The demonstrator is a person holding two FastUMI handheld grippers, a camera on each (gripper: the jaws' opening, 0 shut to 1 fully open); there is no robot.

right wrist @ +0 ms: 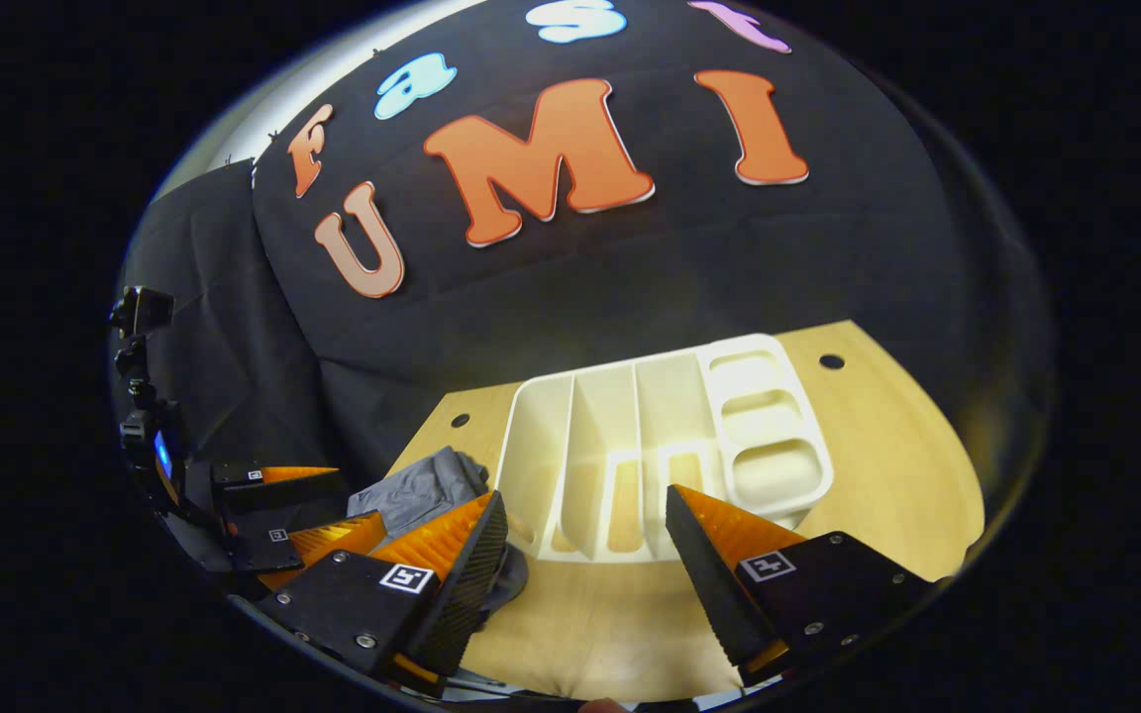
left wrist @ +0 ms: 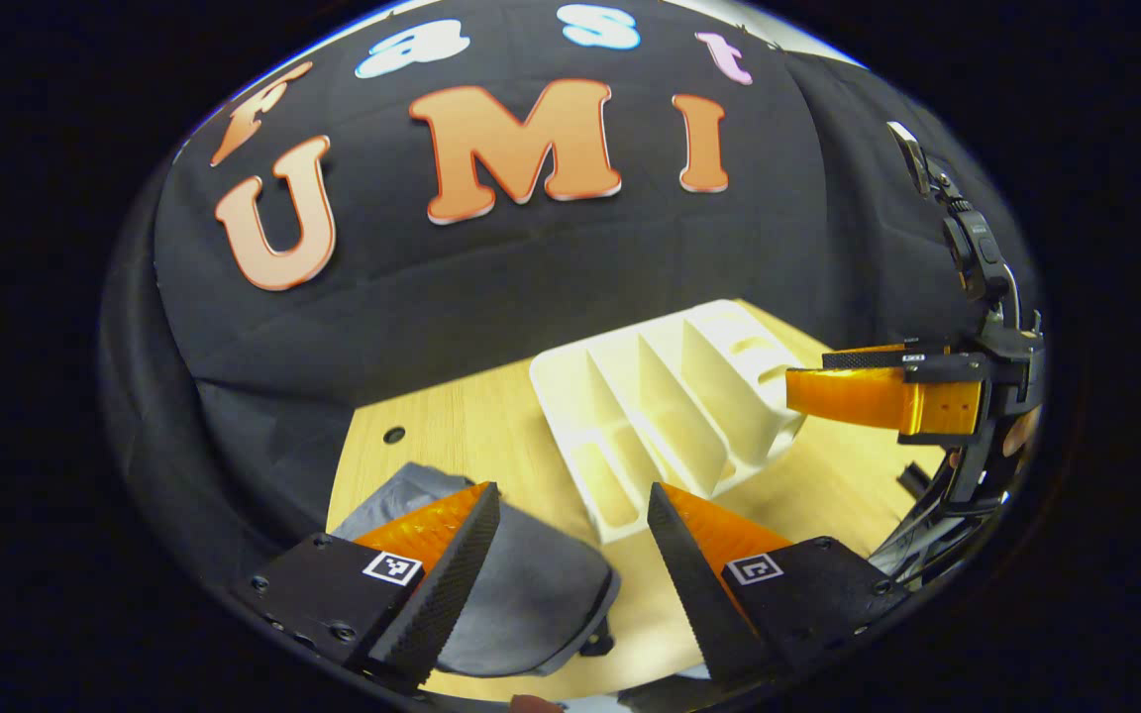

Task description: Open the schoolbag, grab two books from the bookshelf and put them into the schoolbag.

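A grey schoolbag (left wrist: 521, 584) lies flat on the wooden table (left wrist: 462, 426), under and between my left gripper's fingers; the right gripper view has the schoolbag (right wrist: 422, 490) at lower left. A white bookshelf (left wrist: 670, 396) with upright dividers stands just beyond, and its slots hold no books; in the right gripper view the bookshelf (right wrist: 650, 436) sits straight ahead. My left gripper (left wrist: 573, 505) hovers open above the bag's edge, nothing between its fingers. My right gripper (right wrist: 585, 510) is open in front of the shelf; in the left gripper view the right gripper (left wrist: 828, 381) reaches in from the right beside the shelf.
The table (right wrist: 887, 456) has small round holes (right wrist: 831, 361) near its back corners. Black cloth hangs right behind the table. Bare wood lies to the right of the shelf. The left gripper (right wrist: 283, 505) appears at the lower left in the right gripper view, beside the bag.
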